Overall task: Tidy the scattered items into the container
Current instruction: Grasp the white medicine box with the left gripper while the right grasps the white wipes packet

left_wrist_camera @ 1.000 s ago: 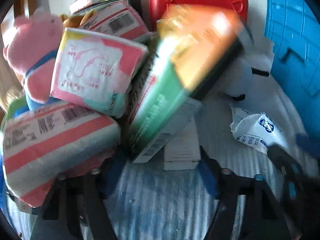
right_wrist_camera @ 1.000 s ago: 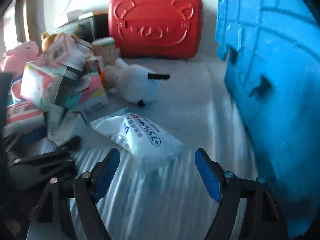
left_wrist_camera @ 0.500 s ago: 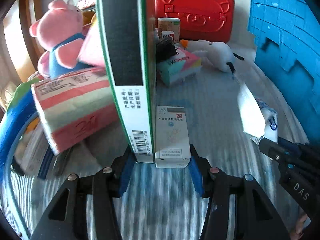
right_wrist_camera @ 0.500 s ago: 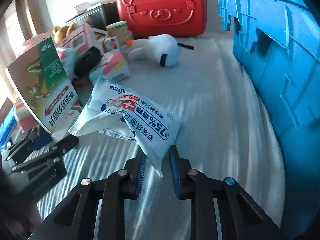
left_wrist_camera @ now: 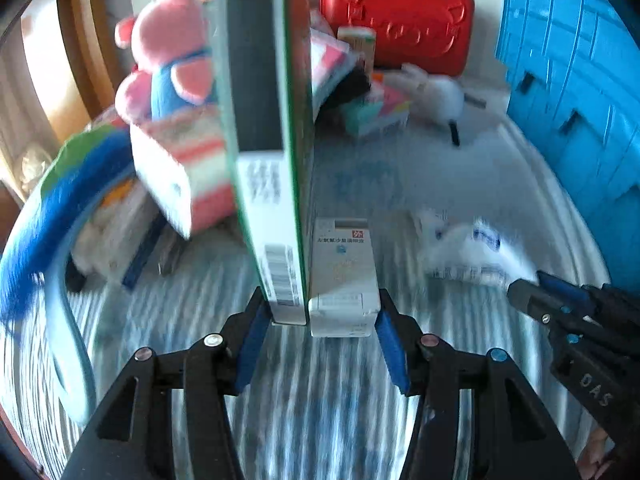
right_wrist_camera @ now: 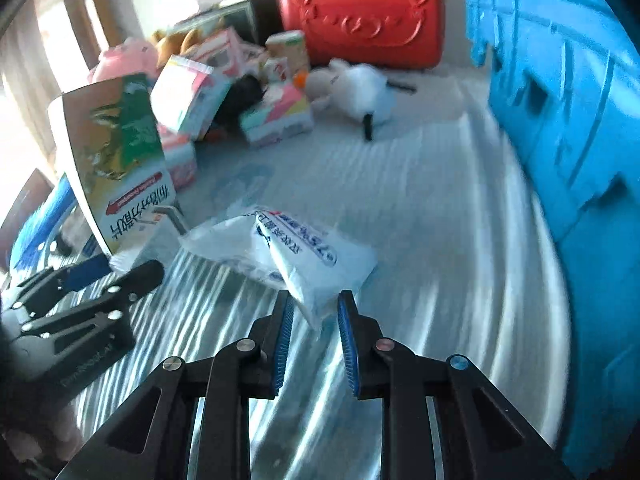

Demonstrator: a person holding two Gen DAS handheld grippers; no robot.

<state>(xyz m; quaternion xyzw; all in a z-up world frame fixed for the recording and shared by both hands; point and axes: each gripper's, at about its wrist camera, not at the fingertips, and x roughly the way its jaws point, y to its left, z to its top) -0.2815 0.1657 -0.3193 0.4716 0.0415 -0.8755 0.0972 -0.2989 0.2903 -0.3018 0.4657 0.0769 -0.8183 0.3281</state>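
In the left wrist view my left gripper (left_wrist_camera: 322,312) is shut on two boxes side by side: a tall green-edged box (left_wrist_camera: 272,152) standing upright and a small white medicine box (left_wrist_camera: 344,276). My right gripper (right_wrist_camera: 316,300) is shut on the near corner of a white wipes packet (right_wrist_camera: 308,252), which trails over the striped cover. The big blue container (right_wrist_camera: 560,100) rises along the right side, also seen as the blue container (left_wrist_camera: 572,92) in the left view. Each gripper shows in the other's view: left gripper (right_wrist_camera: 120,276), right gripper (left_wrist_camera: 532,292).
A red bear-face case (right_wrist_camera: 360,12) stands at the back. A white plush toy (right_wrist_camera: 360,92), pastel tissue packs (right_wrist_camera: 276,116), a pink plush pig (left_wrist_camera: 168,52) and a striped pack (left_wrist_camera: 188,176) are piled at the left. A blue-green soft thing (left_wrist_camera: 60,208) lies at the far left.
Both grippers went from open to shut, the left on the two boxes and the right on the wipes packet. The tall box now stands upright, and the pile has drawn farther away.
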